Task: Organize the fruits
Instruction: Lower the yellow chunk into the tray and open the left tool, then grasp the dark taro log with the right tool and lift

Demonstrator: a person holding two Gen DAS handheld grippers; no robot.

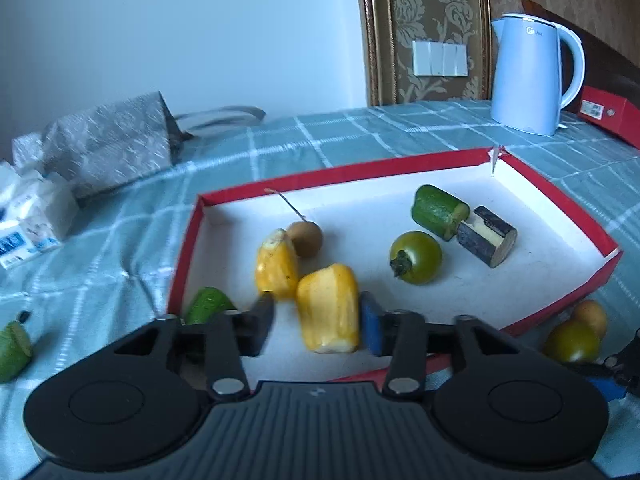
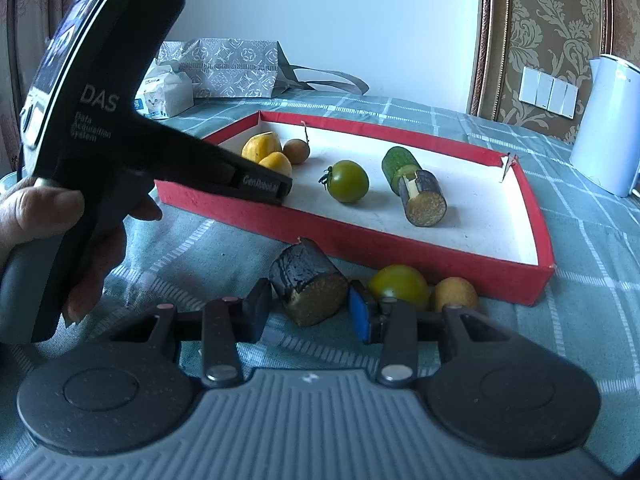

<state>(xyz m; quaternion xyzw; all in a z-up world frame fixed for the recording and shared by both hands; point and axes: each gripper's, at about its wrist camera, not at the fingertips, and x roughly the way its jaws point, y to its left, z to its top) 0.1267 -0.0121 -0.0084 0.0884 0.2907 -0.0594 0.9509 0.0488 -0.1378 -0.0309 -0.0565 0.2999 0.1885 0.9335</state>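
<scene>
In the left wrist view my left gripper [image 1: 318, 324] stands open over the near edge of the red-rimmed white tray [image 1: 340, 170]. A yellow fruit chunk [image 1: 330, 308] sits between its fingers: the blue pad is against it, the other finger is clear of it. A second yellow chunk [image 1: 277, 264], a longan [image 1: 306, 239], a green tomato [image 1: 416, 257], a cucumber piece [image 1: 438, 212] and a dark sugarcane piece [image 1: 486, 236] lie in the tray. In the right wrist view my right gripper [image 2: 310, 314] is shut on another sugarcane piece [image 2: 308, 284] on the cloth.
A green tomato [image 2: 398, 286] and a longan [image 2: 456, 294] lie on the checked cloth beside the tray's near wall [image 2: 360, 236]. Green cucumber pieces [image 1: 210, 304] [image 1: 14, 350] lie at the left. A kettle [image 1: 528, 76], a patterned bag [image 1: 108, 140] and tissue packs [image 1: 32, 216] stand behind.
</scene>
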